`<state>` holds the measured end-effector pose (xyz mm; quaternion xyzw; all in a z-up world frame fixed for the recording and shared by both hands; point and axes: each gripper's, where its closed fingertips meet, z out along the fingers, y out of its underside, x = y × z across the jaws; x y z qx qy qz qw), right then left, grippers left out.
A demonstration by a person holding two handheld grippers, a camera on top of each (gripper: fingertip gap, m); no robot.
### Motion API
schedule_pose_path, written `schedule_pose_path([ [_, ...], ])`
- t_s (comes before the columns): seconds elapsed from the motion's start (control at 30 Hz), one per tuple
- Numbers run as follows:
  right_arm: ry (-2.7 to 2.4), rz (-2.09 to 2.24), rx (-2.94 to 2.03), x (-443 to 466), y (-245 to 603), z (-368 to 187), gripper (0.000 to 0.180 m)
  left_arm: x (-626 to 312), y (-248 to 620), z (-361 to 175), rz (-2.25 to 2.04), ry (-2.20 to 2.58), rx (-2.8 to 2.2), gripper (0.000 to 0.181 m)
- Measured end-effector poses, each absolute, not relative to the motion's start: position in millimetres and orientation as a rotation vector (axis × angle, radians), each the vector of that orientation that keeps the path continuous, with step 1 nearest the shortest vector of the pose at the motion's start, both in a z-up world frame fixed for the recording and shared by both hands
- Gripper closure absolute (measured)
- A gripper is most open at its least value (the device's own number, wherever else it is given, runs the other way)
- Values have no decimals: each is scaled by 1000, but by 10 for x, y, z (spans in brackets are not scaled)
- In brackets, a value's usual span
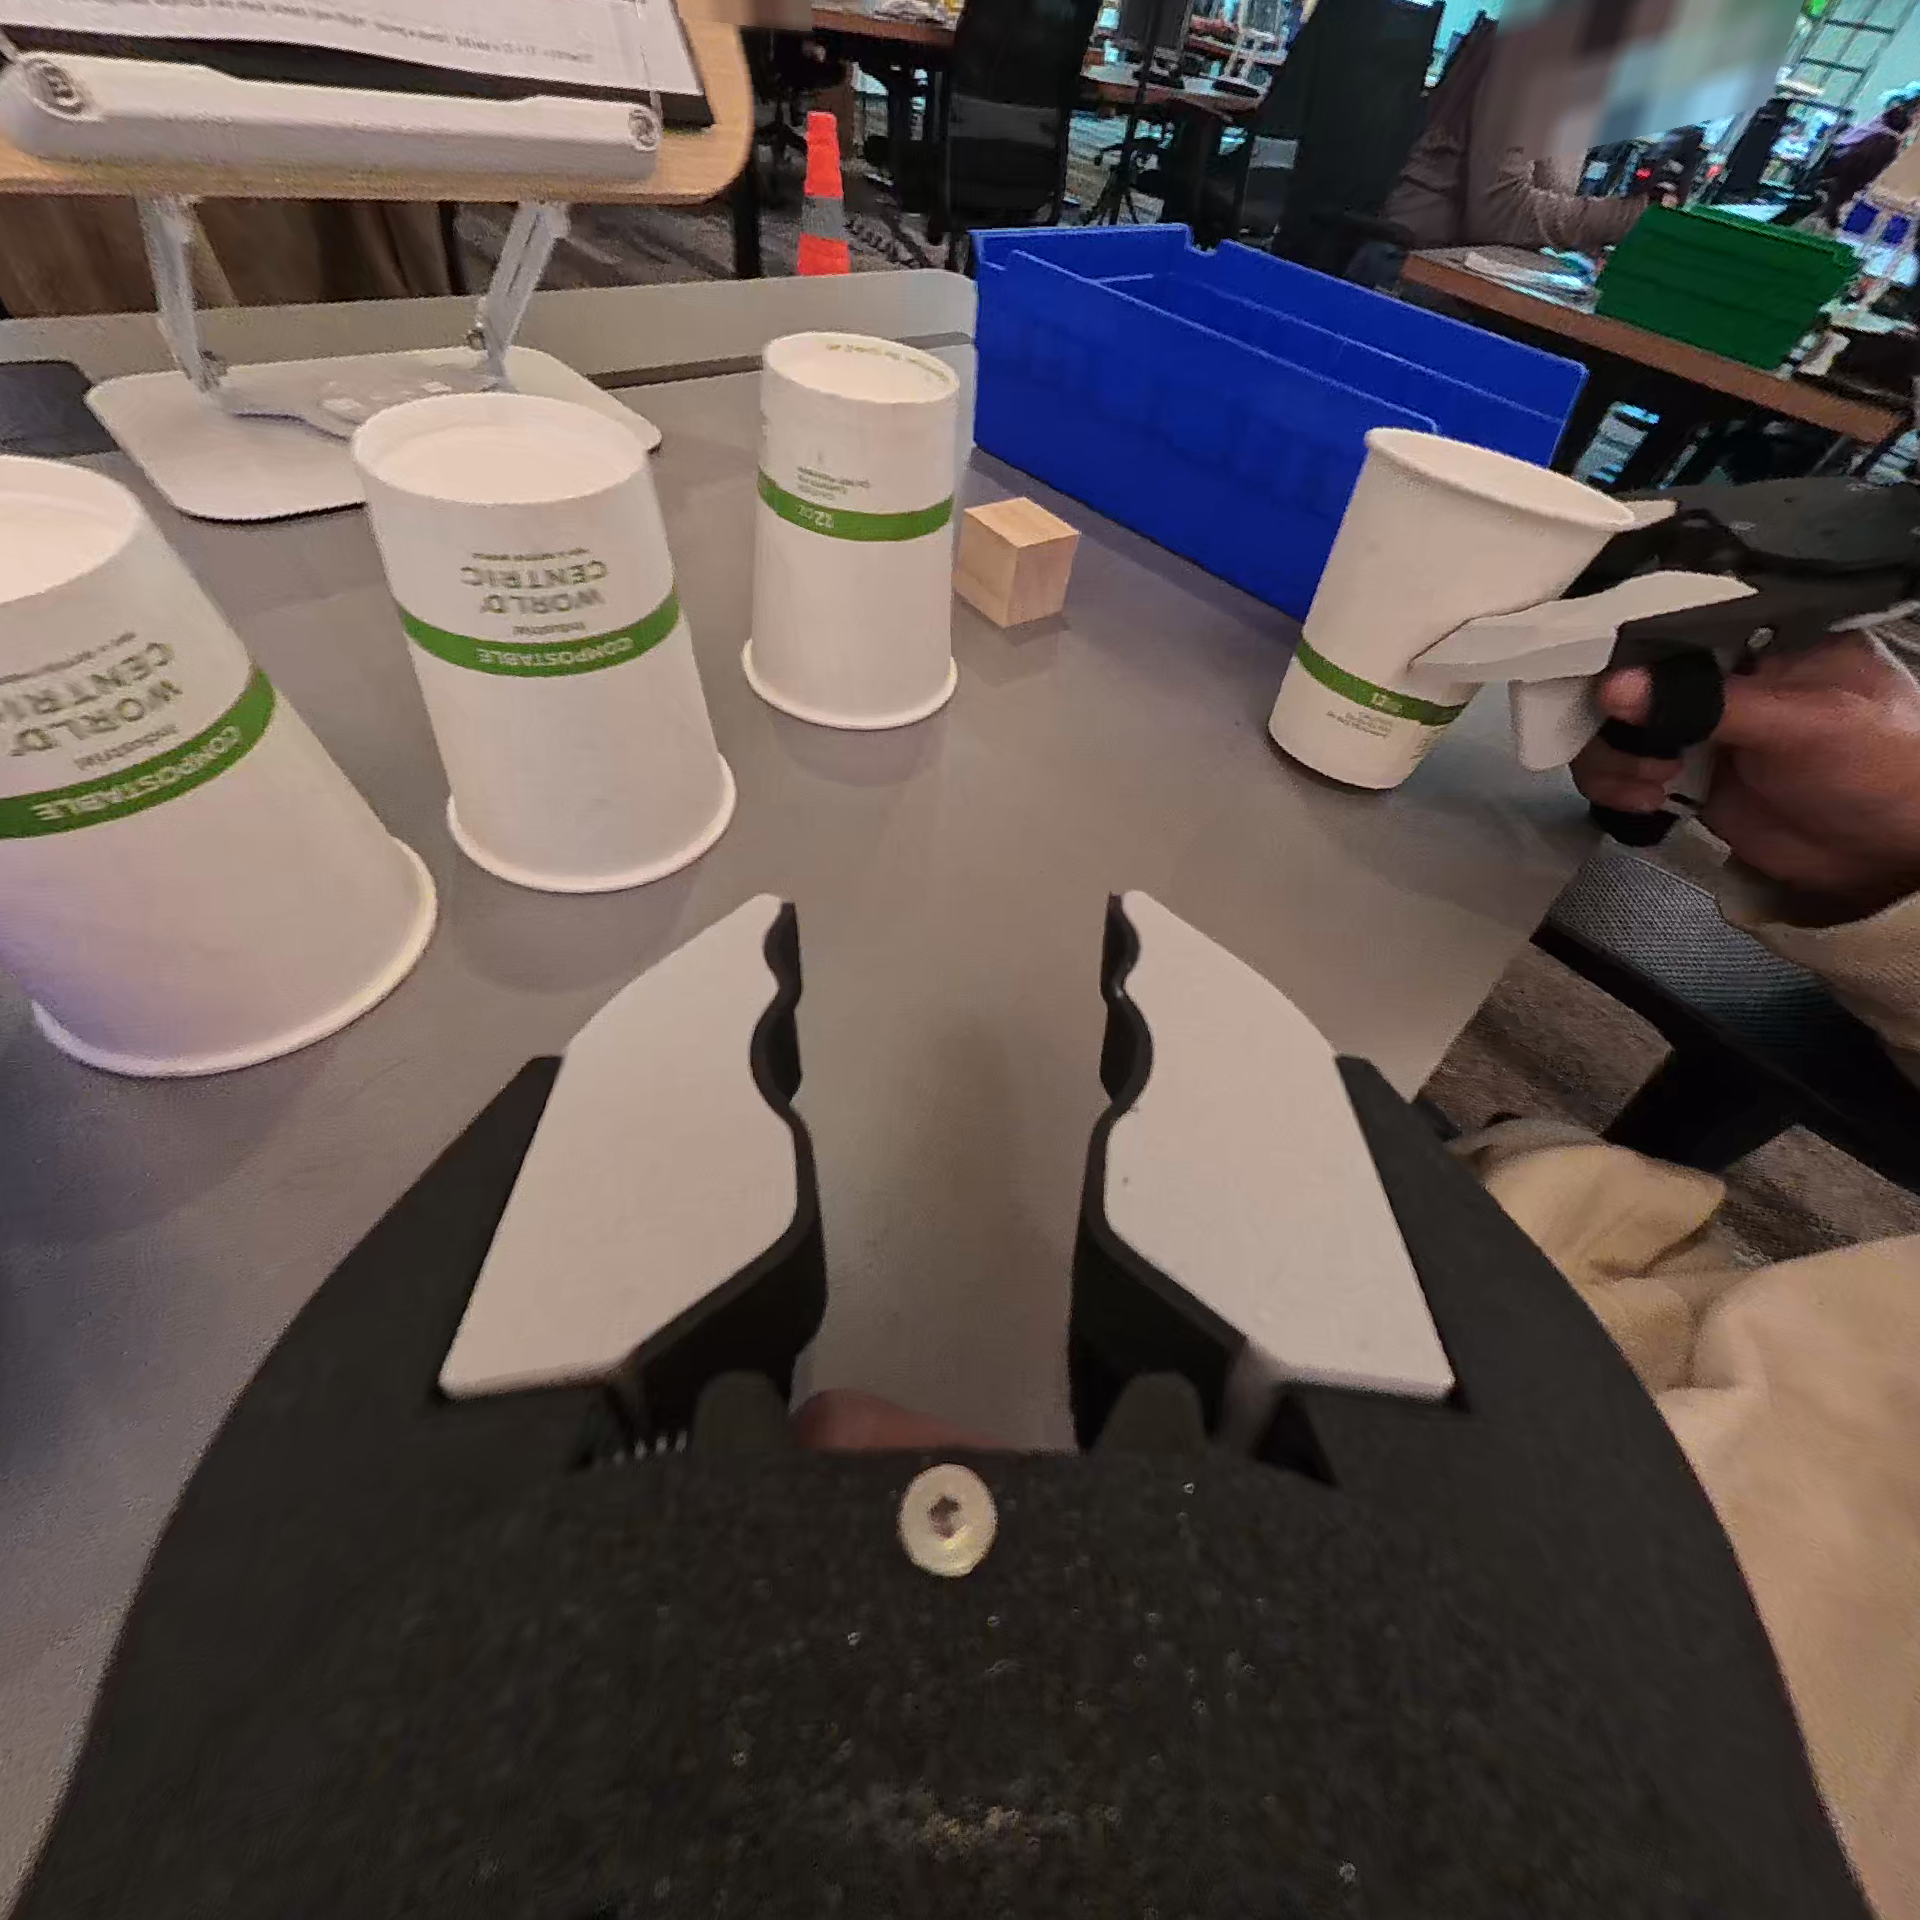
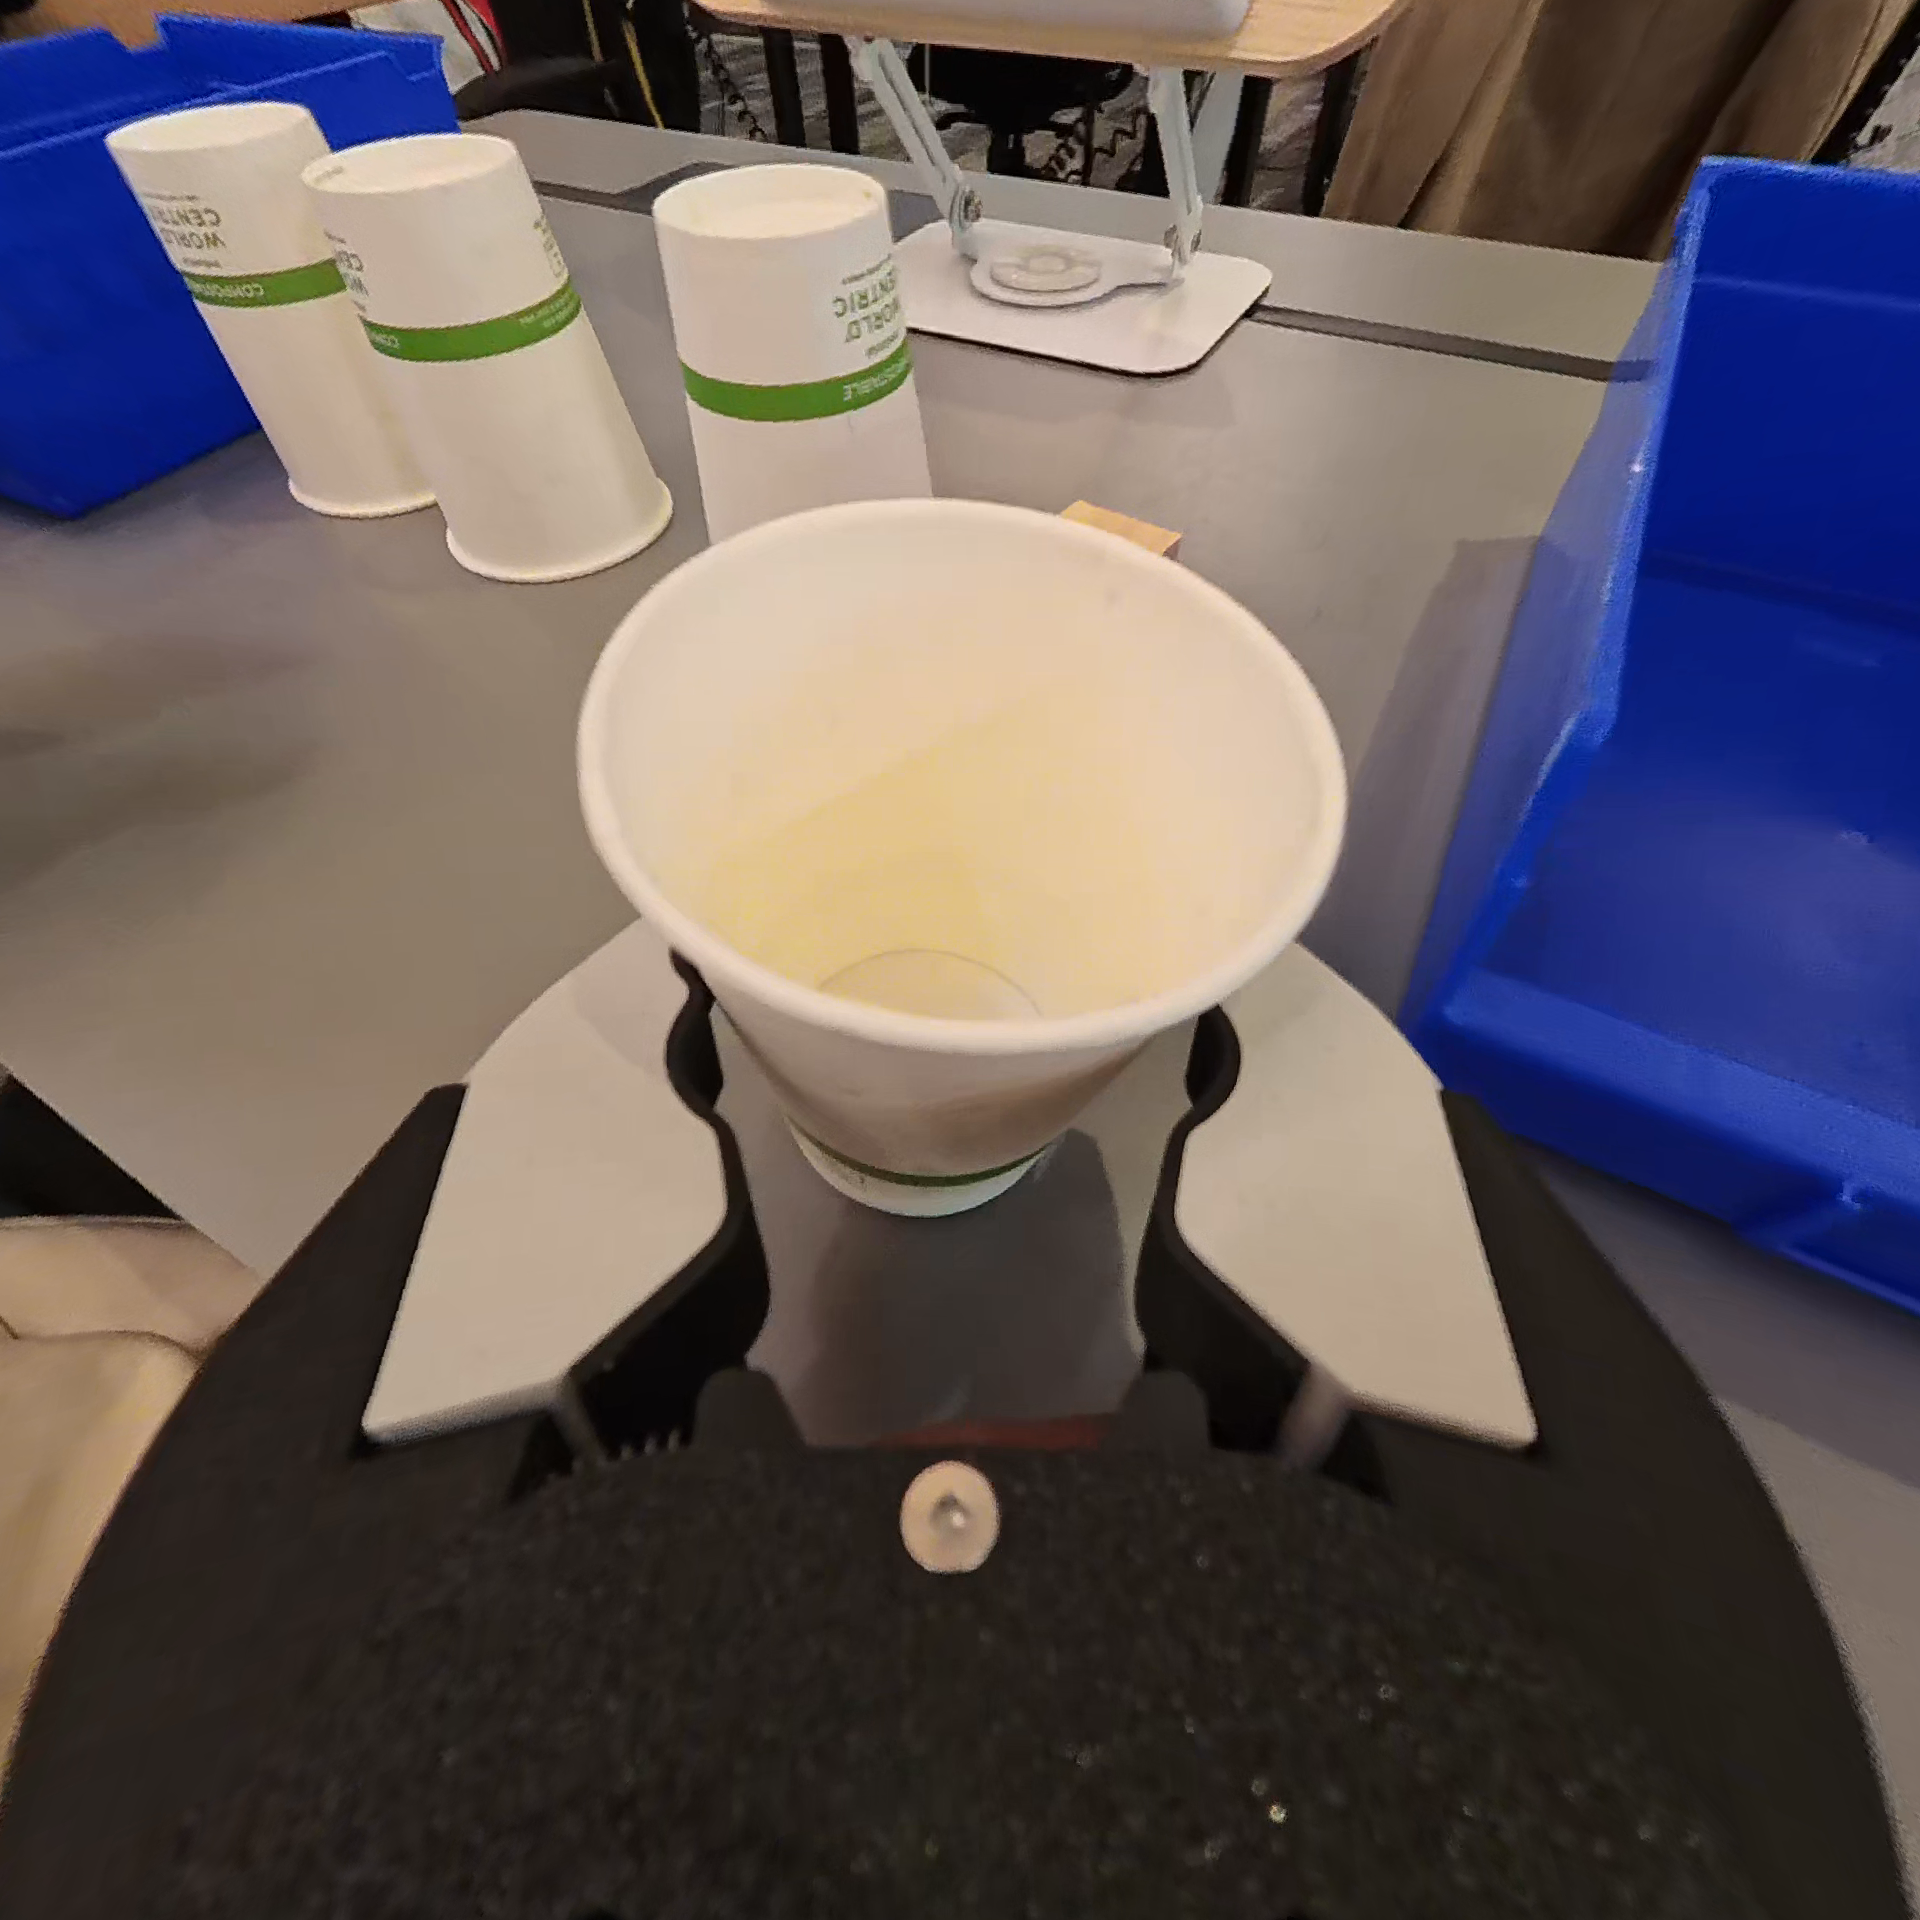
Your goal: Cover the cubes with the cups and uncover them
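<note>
Three white paper cups with green bands stand upside down on the grey table [image 1: 1039, 831]: the left cup [image 1: 156, 748], the middle cup [image 1: 551, 644] and the far cup [image 1: 852, 530]. A bare wooden cube [image 1: 1013, 561] sits right of the far cup. My left gripper [image 1: 951, 914] is open and empty, low over the table in front of them. My right gripper [image 2: 951, 1039] is shut on a fourth cup [image 2: 956, 790], mouth up and slightly tilted, also seen at the right of the left wrist view [image 1: 1423, 613]. The cube's corner [image 2: 1127, 530] peeks out behind its rim.
A blue bin [image 1: 1247, 384] stands behind the cube and the held cup. In the right wrist view, one blue bin [image 2: 1714, 727] is close on the right and another [image 2: 62, 312] at the far left. A white stand base [image 2: 1091, 291] sits at the back. The table edge runs near the held cup.
</note>
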<state>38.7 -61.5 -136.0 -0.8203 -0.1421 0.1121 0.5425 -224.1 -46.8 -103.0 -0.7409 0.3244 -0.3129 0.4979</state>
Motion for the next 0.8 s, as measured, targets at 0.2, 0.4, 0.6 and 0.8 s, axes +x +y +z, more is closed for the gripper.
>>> schedule_pose_path([
  [0.2, -337, 274, -1938, 382, -618, -1347, 88, -2525, -204, -1084, -558, 647, -1842, 120],
  [0.4, -322, 293, -1869, 409, -648, -1197, 75, -2542, -185, -1101, -521, 648, -1845, 120],
  [0.6, -365, 332, -1868, 367, -725, -1112, 66, -2499, -217, -1132, -526, 683, -1852, 120],
  [0.8, -367, 315, -1763, 441, -916, -572, 60, -2530, -220, -1086, -527, 660, -1847, 120],
])
